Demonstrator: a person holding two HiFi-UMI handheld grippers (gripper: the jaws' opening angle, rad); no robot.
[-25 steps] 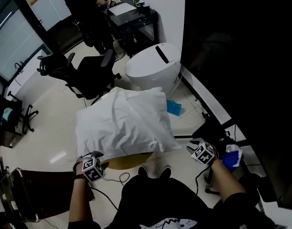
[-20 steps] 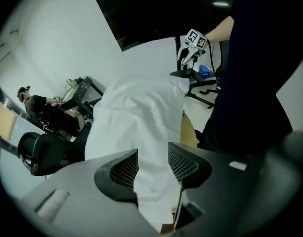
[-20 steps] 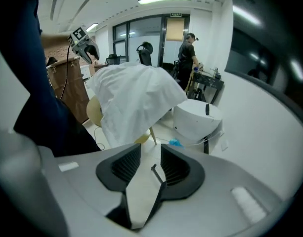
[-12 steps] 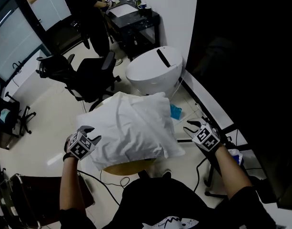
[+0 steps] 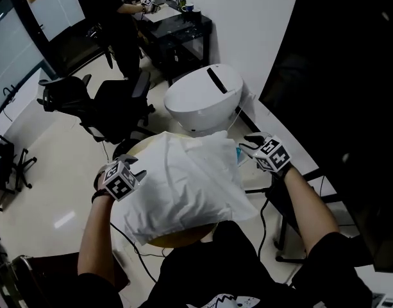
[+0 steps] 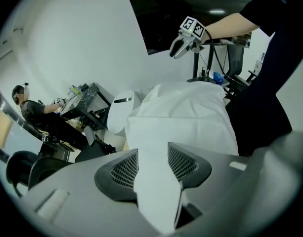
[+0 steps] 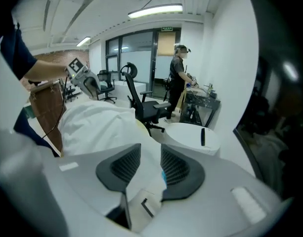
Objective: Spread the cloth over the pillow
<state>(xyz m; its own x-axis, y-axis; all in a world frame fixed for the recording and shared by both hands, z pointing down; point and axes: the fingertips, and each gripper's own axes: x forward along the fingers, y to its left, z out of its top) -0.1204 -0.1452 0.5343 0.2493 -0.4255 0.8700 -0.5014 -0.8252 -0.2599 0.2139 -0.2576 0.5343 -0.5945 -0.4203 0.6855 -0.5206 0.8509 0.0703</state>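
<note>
**Cloth gripped at both sides, pillow mostly covered**

The left gripper [image 6: 151, 164] is clamped on the cloth [image 5: 183, 185], and the right gripper [image 7: 146, 164] likewise, with fabric pinched between each pair of jaws. The cloth is draped over a mound on the table [image 5: 177, 239], judged to be the pillow, which is hidden. Lowering, release and smoothing are left.
</note>
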